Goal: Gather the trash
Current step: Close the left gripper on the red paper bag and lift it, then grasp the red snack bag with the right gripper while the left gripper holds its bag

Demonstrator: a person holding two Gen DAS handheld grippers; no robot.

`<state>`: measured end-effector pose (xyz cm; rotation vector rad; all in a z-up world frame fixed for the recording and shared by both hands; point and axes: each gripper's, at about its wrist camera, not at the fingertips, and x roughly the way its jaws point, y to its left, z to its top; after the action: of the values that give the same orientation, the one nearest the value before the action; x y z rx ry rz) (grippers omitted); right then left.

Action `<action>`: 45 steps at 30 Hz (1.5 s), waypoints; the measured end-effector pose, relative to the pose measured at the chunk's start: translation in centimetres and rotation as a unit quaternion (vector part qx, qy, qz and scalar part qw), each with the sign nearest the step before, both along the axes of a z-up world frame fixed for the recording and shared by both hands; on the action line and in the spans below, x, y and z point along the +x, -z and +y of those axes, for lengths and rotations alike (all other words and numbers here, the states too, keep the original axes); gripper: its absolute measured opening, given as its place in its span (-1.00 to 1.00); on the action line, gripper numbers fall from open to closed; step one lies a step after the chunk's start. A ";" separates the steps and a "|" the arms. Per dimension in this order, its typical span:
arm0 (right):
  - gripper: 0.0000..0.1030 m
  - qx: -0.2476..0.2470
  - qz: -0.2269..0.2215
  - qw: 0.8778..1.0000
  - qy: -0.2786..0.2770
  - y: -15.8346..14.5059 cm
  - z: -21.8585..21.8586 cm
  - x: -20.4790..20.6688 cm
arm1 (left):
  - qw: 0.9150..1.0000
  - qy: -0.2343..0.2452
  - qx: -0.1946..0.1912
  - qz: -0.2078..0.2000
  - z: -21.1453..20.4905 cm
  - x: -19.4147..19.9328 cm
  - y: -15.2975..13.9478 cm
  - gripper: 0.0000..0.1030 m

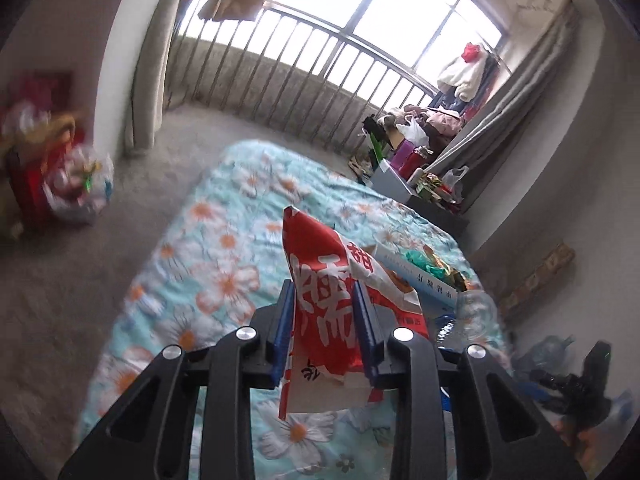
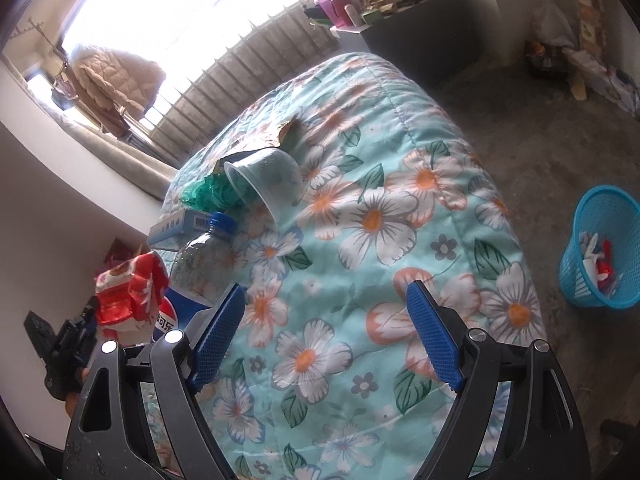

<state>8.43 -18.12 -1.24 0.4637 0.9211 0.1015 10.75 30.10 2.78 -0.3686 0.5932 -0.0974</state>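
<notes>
A red and white snack bag (image 1: pixel 320 260) is pinched between the blue pads of my left gripper (image 1: pixel 323 286), which holds it clear above the floral quilt (image 1: pixel 224 248). The same bag (image 2: pixel 132 292) shows at the left edge of the right wrist view. My right gripper (image 2: pixel 325 286) hangs open over the quilt (image 2: pixel 400 208) with nothing between its fingers. Lying on the bed are a Pepsi bottle (image 2: pixel 200 264) with a blue cap, a clear plastic cup (image 2: pixel 268 180) on its side, a green crumpled wrapper (image 2: pixel 208 194) and a torn brown wrapper (image 2: pixel 280 132).
A blue mesh basket (image 2: pixel 600 248) with some scraps inside stands on the floor right of the bed. A blue and white box (image 2: pixel 180 228) lies by the bottle. A cluttered dark cabinet (image 2: pixel 400 36) stands beyond the bed, and bags (image 1: pixel 76 184) sit by the wall.
</notes>
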 end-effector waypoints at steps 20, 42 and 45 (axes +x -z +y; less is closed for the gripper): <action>0.54 0.012 0.007 1.000 0.016 -0.3 -1.4 -0.6 | 0.968 0.102 0.226 -0.035 -11.1 0.2 -1.5 -0.36; 0.38 0.038 -0.020 0.999 -0.029 -0.8 0.8 -0.2 | 0.977 0.110 0.181 -0.035 -9.7 1.9 -1.0 -0.08; 0.06 0.052 -0.051 0.994 -0.086 -2.3 4.3 0.0 | 0.974 0.112 0.191 -0.037 -10.2 1.5 -0.9 -0.08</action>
<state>8.45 -13.82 1.05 0.4718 0.8574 0.3286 12.28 19.87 3.71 0.0767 0.5644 -0.2084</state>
